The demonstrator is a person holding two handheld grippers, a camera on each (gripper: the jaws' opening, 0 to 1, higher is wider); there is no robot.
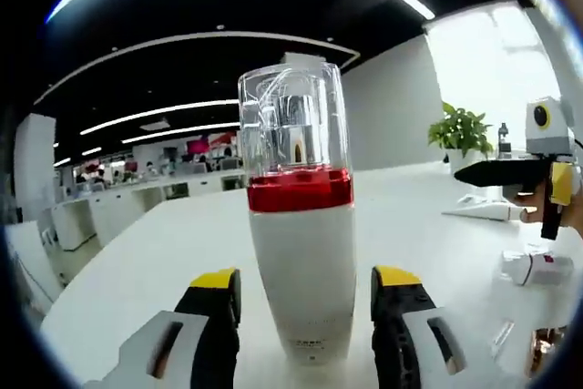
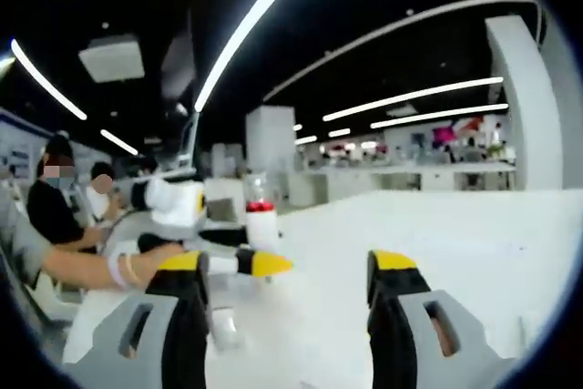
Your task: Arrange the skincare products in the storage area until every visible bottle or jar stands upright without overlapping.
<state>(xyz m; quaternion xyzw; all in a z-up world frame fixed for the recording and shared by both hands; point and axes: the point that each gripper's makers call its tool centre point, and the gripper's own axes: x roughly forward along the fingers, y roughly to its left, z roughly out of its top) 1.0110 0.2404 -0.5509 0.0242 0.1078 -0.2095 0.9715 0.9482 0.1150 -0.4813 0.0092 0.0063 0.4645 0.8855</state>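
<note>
Between the yellow-tipped jaws of my left gripper (image 1: 305, 293) stands a skincare bottle (image 1: 299, 225), upright on the white table (image 1: 137, 252). My jaws sit wide on either side of its base with a gap on each side, so I am not gripping it. The bottle has a white body, a red band round the shoulder and a tall clear cap with a silvery pump inside; small print near its foot is too fine to read.

To the right of it, nearer the table edge, a small white bottle with a red mark (image 1: 536, 268) lies on its side, and beyond that a white tube (image 1: 483, 211) lies flat as well. My right gripper (image 1: 510, 173) hovers above those two, well apart from the upright bottle. Farther back a potted green plant (image 1: 460, 131) stands by the bright window.

In the right gripper view, my right gripper (image 2: 287, 266) is spread wide with nothing between its jaws. Past them I see my left gripper (image 2: 260, 263) and the same red-banded bottle (image 2: 260, 220) standing beside it, with my hand (image 2: 150, 257) behind. Seated people (image 2: 55, 211) show at far left.
</note>
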